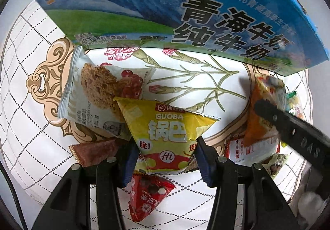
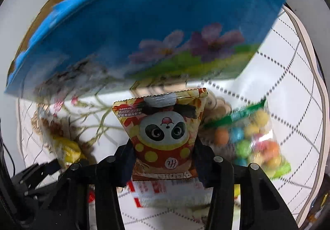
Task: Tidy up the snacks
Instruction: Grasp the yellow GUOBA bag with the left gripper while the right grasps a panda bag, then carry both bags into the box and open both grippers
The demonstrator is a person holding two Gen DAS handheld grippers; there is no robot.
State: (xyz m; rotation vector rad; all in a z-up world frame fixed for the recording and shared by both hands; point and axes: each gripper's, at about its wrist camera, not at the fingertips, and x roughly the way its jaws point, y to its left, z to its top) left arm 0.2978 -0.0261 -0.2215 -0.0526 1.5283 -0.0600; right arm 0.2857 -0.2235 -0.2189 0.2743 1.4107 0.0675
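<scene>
My left gripper (image 1: 164, 160) is shut on a yellow Guoba snack bag (image 1: 165, 129), held above the tablecloth in front of the blue milk carton box (image 1: 165, 9). My right gripper (image 2: 165, 160) is shut on an orange panda snack bag (image 2: 163, 133), held just before the same blue box (image 2: 144, 30). In the left wrist view the right gripper's black finger (image 1: 288, 124) shows at the right with the orange bag (image 1: 264, 110). The left gripper's body shows blurred at the lower left of the right wrist view (image 2: 41, 174).
A white cake packet (image 1: 97, 94), a brown bar (image 1: 92, 151), a red packet (image 1: 146, 195) and a red-and-white packet (image 1: 247, 149) lie on the flowered tablecloth (image 1: 185, 77). A bag of coloured candy balls (image 2: 251, 139) lies right of my right gripper.
</scene>
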